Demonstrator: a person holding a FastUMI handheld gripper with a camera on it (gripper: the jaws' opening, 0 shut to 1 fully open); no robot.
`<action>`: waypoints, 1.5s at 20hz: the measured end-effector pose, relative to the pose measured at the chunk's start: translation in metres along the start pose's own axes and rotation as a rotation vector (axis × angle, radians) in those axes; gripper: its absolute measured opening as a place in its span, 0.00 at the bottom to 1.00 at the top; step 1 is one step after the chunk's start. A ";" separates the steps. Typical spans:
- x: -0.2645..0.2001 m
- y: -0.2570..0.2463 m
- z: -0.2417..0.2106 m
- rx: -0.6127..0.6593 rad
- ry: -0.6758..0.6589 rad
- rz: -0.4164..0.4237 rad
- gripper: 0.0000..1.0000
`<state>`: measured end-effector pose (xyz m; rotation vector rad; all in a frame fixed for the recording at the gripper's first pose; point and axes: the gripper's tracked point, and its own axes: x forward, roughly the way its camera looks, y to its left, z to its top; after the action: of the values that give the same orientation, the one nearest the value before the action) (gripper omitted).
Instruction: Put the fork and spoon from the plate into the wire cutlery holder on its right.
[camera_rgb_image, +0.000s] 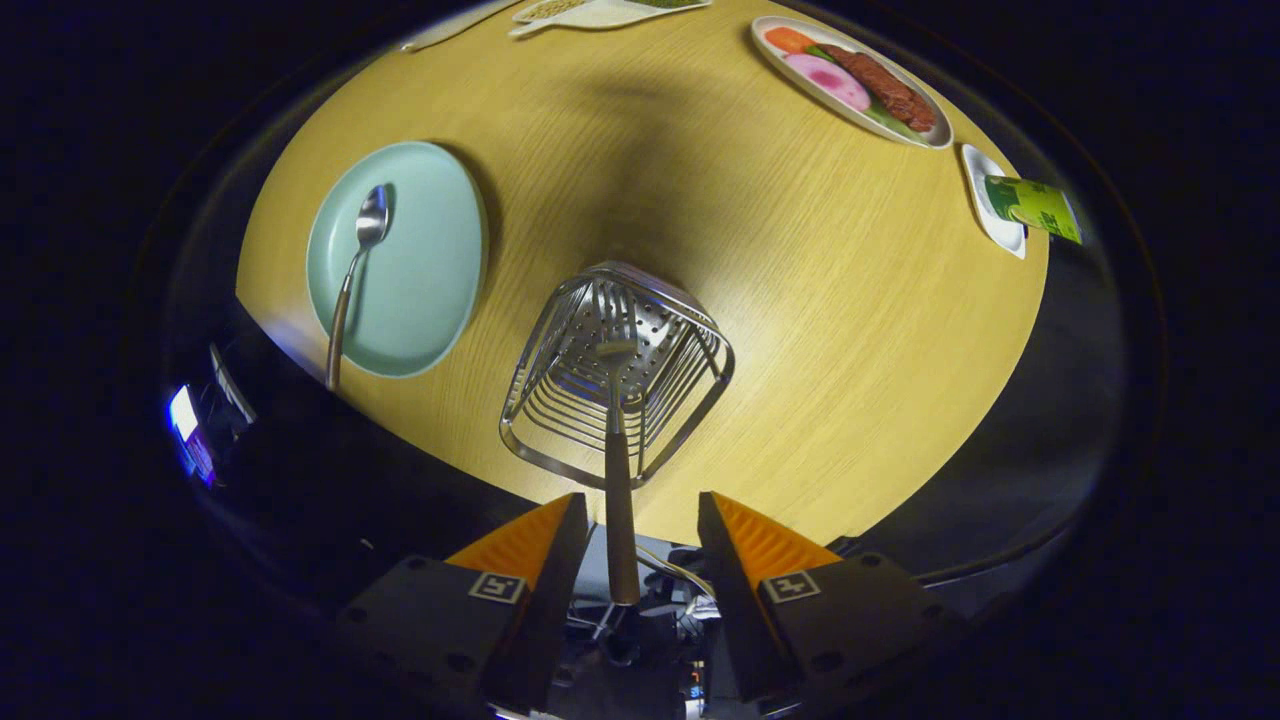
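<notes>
Inside wire holder (617, 370): 1 fork (618, 470), hand-held gripper (640, 540) open; 1 spoon (355, 270) on plate (430, 290).

Round wooden table (800, 330), teal plate (430, 270), wire cutlery holder (690, 400), food plate (775, 55), small white dish (985, 215)

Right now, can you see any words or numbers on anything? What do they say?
No words or numbers can be read.
Green packet on the small white dish: print too blurred to read.
Gripper fingers: each carries a square black-and-white marker, a pattern and no letters.
The fork stands in the holder between the open fingers, which do not press it; spoon and plate are plain.
</notes>
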<state>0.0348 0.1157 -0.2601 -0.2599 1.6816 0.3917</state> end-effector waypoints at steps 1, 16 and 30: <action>-0.001 -0.003 0.001 0.032 -0.042 0.004 0.77; -0.080 0.168 0.049 0.093 -0.599 0.260 0.88; 0.033 0.264 0.113 0.314 -0.442 0.407 0.86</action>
<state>0.0294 0.4040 -0.2778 0.3843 1.3243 0.4407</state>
